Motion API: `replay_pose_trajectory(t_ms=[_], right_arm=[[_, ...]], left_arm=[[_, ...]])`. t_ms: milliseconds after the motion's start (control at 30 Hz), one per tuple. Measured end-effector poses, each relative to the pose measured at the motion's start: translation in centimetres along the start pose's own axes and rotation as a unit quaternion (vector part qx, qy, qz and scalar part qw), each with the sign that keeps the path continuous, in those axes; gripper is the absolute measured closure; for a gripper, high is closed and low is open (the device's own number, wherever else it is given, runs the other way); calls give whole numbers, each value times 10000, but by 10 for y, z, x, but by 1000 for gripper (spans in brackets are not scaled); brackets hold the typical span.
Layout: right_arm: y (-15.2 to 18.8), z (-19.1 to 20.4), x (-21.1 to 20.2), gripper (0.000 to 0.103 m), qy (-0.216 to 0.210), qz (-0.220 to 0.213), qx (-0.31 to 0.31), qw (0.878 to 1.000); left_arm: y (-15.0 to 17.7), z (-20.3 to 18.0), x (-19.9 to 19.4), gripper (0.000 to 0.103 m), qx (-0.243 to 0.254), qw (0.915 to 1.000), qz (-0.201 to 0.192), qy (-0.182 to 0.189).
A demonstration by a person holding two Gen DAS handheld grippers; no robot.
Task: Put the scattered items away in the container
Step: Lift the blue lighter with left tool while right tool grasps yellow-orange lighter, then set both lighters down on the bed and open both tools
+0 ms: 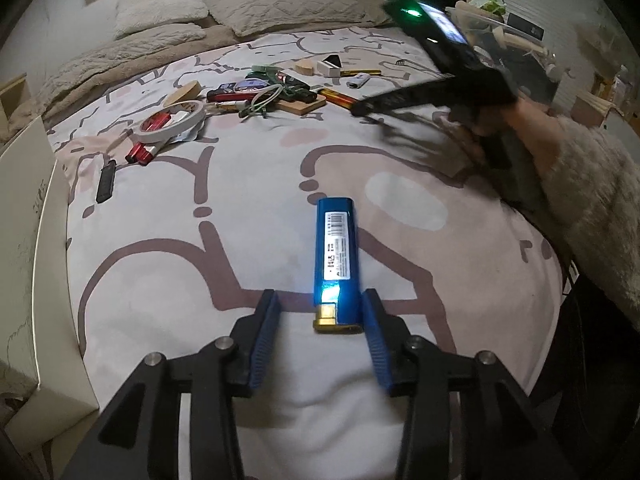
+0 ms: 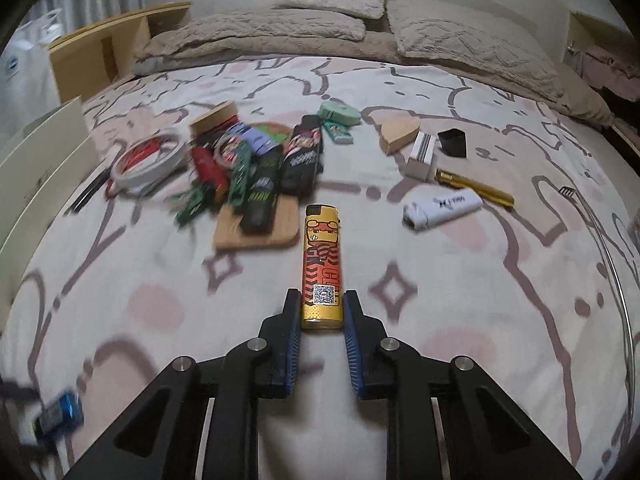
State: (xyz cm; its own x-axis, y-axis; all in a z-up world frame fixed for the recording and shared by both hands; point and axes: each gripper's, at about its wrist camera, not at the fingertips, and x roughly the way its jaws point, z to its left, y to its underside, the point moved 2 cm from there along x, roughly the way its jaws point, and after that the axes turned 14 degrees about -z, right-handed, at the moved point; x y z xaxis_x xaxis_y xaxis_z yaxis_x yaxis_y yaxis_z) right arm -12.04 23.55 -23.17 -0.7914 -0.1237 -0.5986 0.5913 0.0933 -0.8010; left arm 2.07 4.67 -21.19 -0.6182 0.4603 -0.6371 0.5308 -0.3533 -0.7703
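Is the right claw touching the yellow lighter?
Touching: the right wrist view shows both fingers of the right claw pressed against the yellow lighter's sides.

A home bedroom: a wide bed [image 2: 460,92] under a pink cartoon-print quilt, beige quilted pillows [image 2: 460,36] at its head, a light wooden bedside shelf [image 2: 120,40] beside the pillows.

Barcode label on blue lighter [image 1: 336,256], QR code on yellow-orange lighter [image 2: 322,268], small dark logo on white lighter [image 2: 442,206], lettering unreadable
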Motion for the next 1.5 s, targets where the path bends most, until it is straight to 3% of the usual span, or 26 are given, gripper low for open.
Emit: replay_pose_trajectory(t_ms=[400,833,1100,1200,1267,1433,1500], right_arm=[[48,20,-68,82,-441,1,-517,9977],[82,38,-118,82,-962,32,-371,9947],[87,45,-127,81,-675,-114,-723,9950],[86,36,-125,63,-461,-122,-707,9964],[86,30,-124,37,-208,-125,-739,9970],[87,13,-120,34,-84,-72,-471,9988],[86,6,-117,26,18,-69,-398,9992]], left_arm=[[4,-1,-4,61,12,9999,17,-159],[6,-1,-3,60,-45,9998,28,-209],[6,0,-3,57,-5,9997,46,-239],[6,3,-4,43,13,9991,71,-411],[6,8,-4,42,-47,9990,85,-430],[6,16,-3,36,-128,9982,75,-581],[6,18,-4,34,-139,9974,50,-701]])
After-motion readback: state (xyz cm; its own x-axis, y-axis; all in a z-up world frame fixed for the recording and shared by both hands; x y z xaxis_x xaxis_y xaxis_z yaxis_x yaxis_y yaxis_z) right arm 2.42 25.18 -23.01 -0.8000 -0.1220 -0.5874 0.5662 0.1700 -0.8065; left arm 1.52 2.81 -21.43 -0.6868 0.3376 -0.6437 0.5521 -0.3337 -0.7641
